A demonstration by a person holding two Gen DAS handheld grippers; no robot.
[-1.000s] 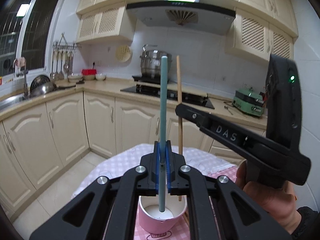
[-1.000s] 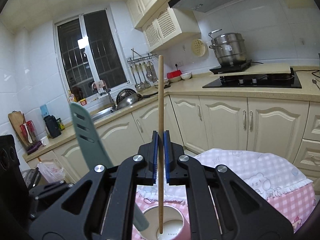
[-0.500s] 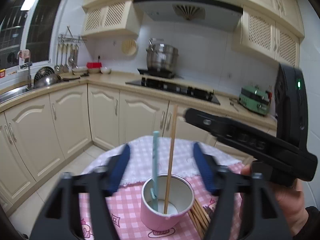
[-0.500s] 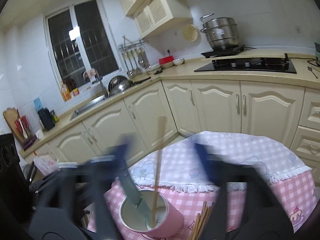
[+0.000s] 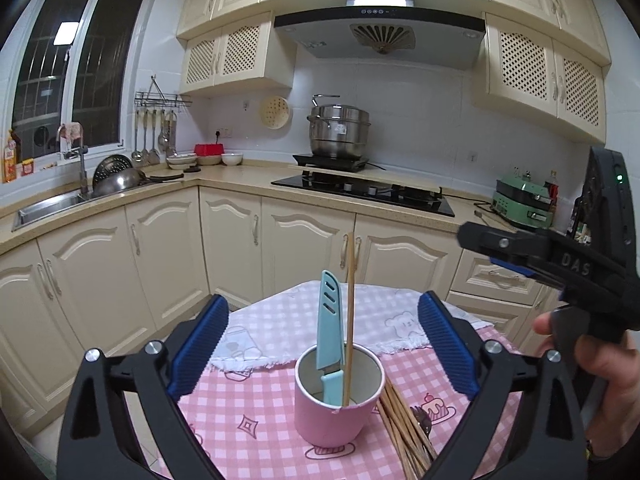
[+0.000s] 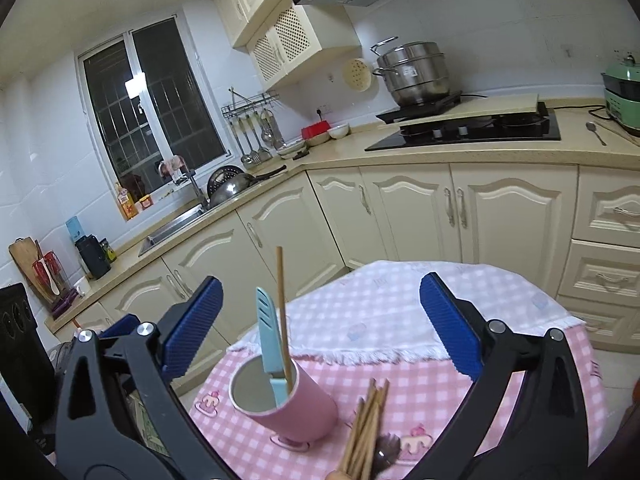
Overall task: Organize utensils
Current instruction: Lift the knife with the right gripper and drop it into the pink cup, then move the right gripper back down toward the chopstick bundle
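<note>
- Lighting: indoor, artificial, fairly bright and even; slightly cool cast.
- Sources: lit strip on the range hood (image 5: 380,1) above and beyond the tongs; a lamp mirrored in the dark window (image 5: 66,33) up to their left.
- Shadows: soft, faint, under the pink cup (image 5: 335,408) between the tongs' tips.
- Glare: mild sheen on the steel pot (image 5: 339,132).
- Focus: sharp throughout; no motion blur.
- Distortion: strong fisheye bowing; black vignette in every corner.

Blue knife (image 5: 330,328), wooden chopstick (image 5: 350,312) upright in pink cup (image 5: 334,416).
</note>
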